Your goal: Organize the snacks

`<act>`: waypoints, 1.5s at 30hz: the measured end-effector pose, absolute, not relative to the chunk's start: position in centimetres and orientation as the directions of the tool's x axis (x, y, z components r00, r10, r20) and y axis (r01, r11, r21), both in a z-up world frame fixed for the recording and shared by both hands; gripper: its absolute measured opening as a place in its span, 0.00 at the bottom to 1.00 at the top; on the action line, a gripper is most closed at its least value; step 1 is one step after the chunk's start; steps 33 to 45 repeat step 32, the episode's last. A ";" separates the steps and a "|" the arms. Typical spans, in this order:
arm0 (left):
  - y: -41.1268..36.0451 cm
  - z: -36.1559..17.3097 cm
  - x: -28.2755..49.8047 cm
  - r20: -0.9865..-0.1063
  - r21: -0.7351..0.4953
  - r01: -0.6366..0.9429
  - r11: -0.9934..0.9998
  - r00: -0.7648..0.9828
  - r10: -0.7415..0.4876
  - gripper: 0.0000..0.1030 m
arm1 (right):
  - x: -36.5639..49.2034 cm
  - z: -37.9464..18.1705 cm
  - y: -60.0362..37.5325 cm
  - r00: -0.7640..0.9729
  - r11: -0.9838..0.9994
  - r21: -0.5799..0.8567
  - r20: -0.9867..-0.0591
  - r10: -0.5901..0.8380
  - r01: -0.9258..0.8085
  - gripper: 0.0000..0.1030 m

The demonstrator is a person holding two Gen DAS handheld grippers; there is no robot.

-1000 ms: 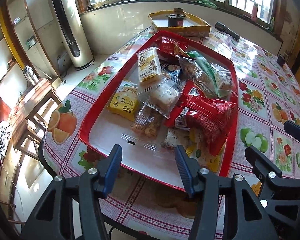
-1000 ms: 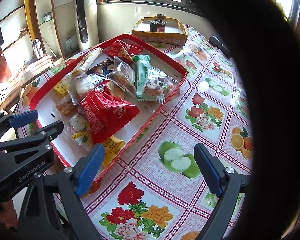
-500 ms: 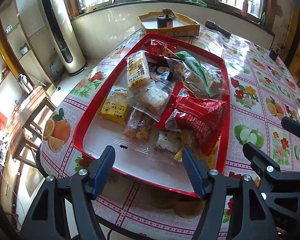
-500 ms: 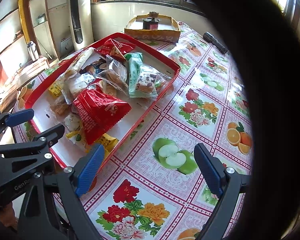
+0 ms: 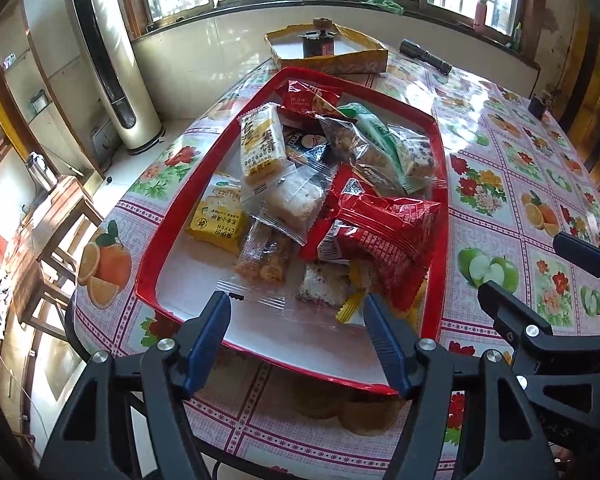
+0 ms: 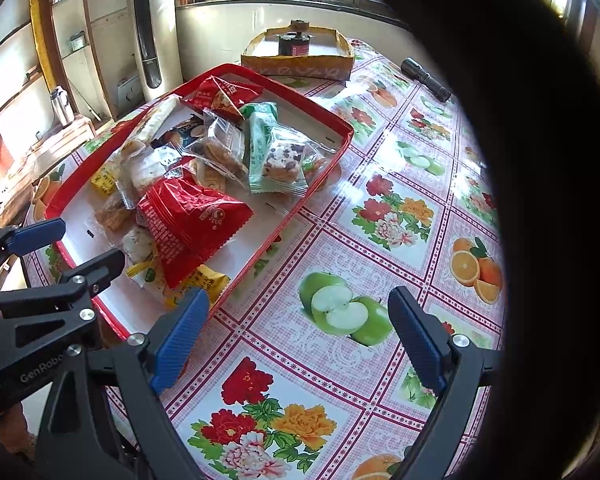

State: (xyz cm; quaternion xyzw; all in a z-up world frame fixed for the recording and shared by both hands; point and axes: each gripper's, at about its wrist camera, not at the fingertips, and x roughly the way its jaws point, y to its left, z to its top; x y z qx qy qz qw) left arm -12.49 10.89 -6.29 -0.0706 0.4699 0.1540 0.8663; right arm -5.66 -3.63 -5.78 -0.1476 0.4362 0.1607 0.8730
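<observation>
A red-rimmed white tray holds a heap of wrapped snacks. Among them are a big red packet, a yellow packet, a tall yellow-white bar, a green-edged nut bar and clear-wrapped biscuits. My left gripper stands open over the tray's near edge, nothing between its blue pads. Over the bare tablecloth right of the tray, my right gripper is wide open and empty. Each gripper shows at the edge of the other's view.
The table wears a fruit-and-flower oilcloth. At the far end sit a yellow cardboard box with a dark jar in it and a black torch. A wooden stool and a tall air conditioner stand to the left.
My left gripper's jaws have spread wider than a second ago. The right gripper keeps the same wide opening, and both hands stay about where they were.
</observation>
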 end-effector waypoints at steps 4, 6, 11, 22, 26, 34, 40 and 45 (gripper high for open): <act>11.1 -5.9 -12.8 -0.825 -0.022 -0.324 0.946 0.541 0.166 0.67 | -5.6 -5.8 -3.7 0.568 0.906 -0.116 -0.809 0.152 -0.408 0.88; 11.2 -5.8 -12.8 -0.822 -0.025 -0.321 0.947 0.545 0.163 0.68 | -5.5 -5.8 -3.8 0.568 0.907 -0.115 -0.809 0.151 -0.405 0.88; 11.4 -5.9 -12.6 -0.827 -0.027 -0.330 0.944 0.538 0.165 0.76 | -5.4 -5.7 -4.1 0.570 0.911 -0.111 -0.808 0.150 -0.397 0.88; 11.3 -5.9 -12.4 -0.819 -0.012 -0.325 0.946 0.546 0.177 0.77 | -5.1 -5.8 -4.3 0.568 0.913 -0.107 -0.809 0.150 -0.393 0.88; 11.2 -5.9 -12.4 -0.820 -0.007 -0.325 0.946 0.543 0.181 0.77 | -5.1 -5.8 -4.3 0.568 0.913 -0.106 -0.809 0.151 -0.393 0.88; 11.0 -5.9 -12.3 -0.817 0.006 -0.323 0.946 0.543 0.191 0.77 | -5.1 -5.9 -4.3 0.567 0.913 -0.106 -0.810 0.150 -0.393 0.88; 11.0 -5.9 -12.3 -0.817 0.006 -0.323 0.946 0.543 0.191 0.77 | -5.1 -5.9 -4.3 0.567 0.913 -0.106 -0.810 0.150 -0.393 0.88; 11.0 -5.9 -12.3 -0.817 0.006 -0.323 0.946 0.543 0.191 0.77 | -5.1 -5.9 -4.3 0.567 0.913 -0.106 -0.810 0.150 -0.393 0.88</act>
